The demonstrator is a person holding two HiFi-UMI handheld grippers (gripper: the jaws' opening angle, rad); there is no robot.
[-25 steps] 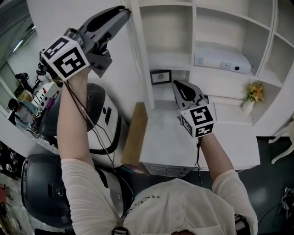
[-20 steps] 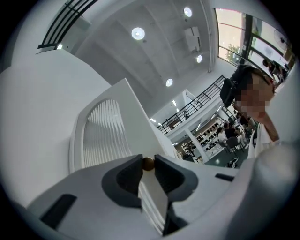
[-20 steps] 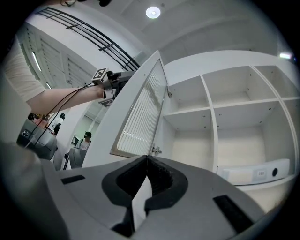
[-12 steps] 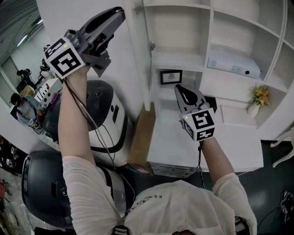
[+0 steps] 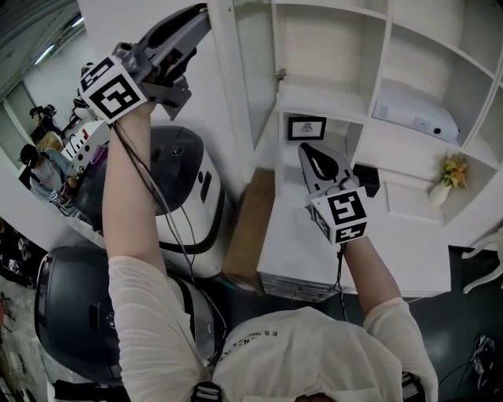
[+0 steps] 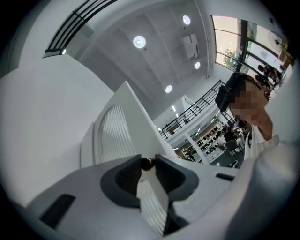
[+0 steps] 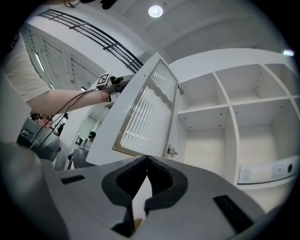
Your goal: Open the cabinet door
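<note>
The white cabinet door (image 5: 226, 102) with a ribbed glass pane (image 7: 147, 112) stands swung well out from the shelf unit (image 5: 314, 100). My left gripper (image 5: 203, 16) is raised at the door's upper edge. In the left gripper view a small brass knob (image 6: 147, 163) sits between the tips of the left gripper (image 6: 148, 164), and both tips touch it while the jaws are opening. My right gripper (image 5: 309, 149) hovers lower, in front of the open shelves, apart from the door. The jaws of the right gripper (image 7: 146, 160) are shut with nothing in them.
Inside the shelves are a small framed picture (image 5: 306, 127), a white box (image 5: 415, 114) and a vase of flowers (image 5: 446, 177). A cardboard box (image 5: 251, 228) leans by the white counter (image 5: 377, 259). Bulky white and black machines (image 5: 185, 188) stand at the left, below my left arm.
The door has swung further out to the left with my left gripper at its knob, and more of the shelves shows. My right gripper has barely shifted.
</note>
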